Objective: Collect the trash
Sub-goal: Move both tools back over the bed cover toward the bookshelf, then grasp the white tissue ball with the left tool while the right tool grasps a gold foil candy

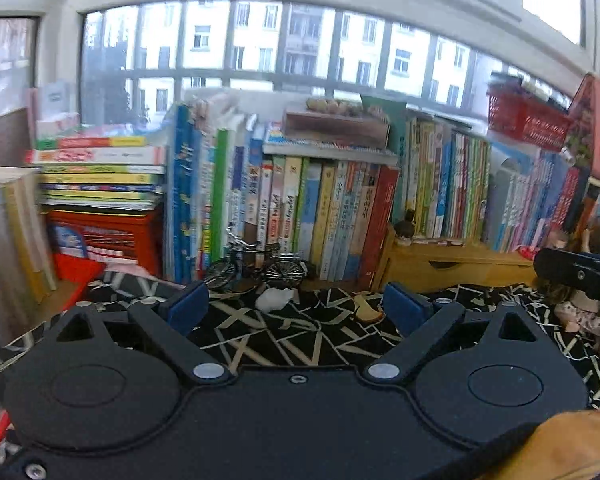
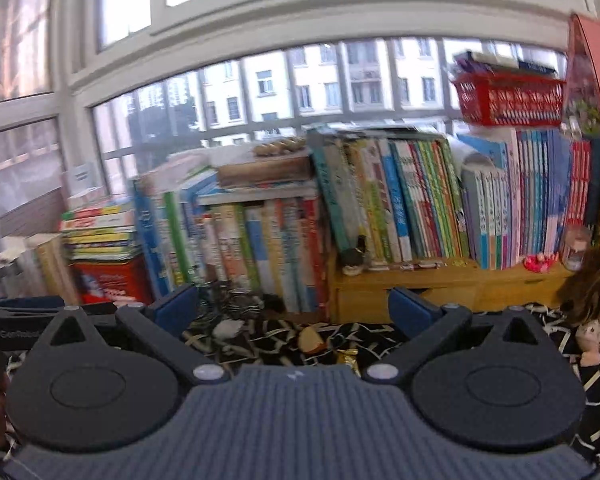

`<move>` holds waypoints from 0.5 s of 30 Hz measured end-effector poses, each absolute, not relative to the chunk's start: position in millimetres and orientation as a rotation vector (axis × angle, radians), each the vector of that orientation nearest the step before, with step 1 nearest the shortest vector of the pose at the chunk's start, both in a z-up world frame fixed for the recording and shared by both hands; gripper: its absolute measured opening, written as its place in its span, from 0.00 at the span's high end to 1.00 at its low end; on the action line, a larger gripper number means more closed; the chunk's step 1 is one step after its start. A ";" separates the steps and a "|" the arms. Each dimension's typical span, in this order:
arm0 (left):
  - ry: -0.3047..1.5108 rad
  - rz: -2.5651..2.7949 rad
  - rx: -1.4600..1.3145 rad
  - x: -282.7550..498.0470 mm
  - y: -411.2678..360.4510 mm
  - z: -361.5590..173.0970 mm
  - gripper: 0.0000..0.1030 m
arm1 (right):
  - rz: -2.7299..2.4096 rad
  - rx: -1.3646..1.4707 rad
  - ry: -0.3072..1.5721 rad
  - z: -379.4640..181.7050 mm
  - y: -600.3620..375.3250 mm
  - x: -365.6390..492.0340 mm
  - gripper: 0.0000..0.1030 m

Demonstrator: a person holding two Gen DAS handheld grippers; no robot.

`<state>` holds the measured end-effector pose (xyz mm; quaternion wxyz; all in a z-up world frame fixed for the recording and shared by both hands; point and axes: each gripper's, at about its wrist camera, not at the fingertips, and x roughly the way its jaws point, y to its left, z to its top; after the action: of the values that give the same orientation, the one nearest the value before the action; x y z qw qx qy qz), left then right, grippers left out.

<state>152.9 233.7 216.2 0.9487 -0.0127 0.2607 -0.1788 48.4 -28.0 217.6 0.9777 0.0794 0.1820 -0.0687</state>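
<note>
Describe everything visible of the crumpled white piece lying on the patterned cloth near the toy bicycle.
The crumpled white tissue is a small, soft-looking wad, paper or thin plastic, creased and irregular. It lies loose on the black-and-cream patterned cloth, just in front of the miniature bicycle at the foot of the books. Nothing grips it. In the right wrist view it appears blurred.

A row of upright books point(image 1: 332, 208) lines the back of the desk point(image 1: 332, 344) under the window point(image 1: 260, 48). Before them stand a model bicycle point(image 1: 256, 268), then a crumpled tissue point(image 1: 274, 300), with a peel scrap point(image 1: 366, 310) to its right. A basket point(image 1: 528, 120) sits atop the books at right.
</note>
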 end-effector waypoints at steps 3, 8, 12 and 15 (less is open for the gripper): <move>0.556 -0.370 0.018 185.5 213.6 198.3 0.09 | -0.148 0.197 0.394 202.4 -42.2 71.9 0.00; 0.627 -0.367 0.084 236.2 190.1 156.4 0.09 | -0.175 0.224 0.464 166.2 -60.6 112.1 0.00; 0.676 -0.369 0.106 274.2 178.7 121.0 0.09 | -0.193 0.250 0.518 131.0 -74.5 143.0 0.00; 0.704 -0.390 0.166 301.1 165.5 92.3 0.12 | -0.217 0.234 0.559 103.0 -82.8 165.2 0.01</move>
<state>301.1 165.5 92.3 0.9167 0.0808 0.3421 -0.1898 165.2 -82.8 103.0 0.9487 0.1148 0.2745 -0.1066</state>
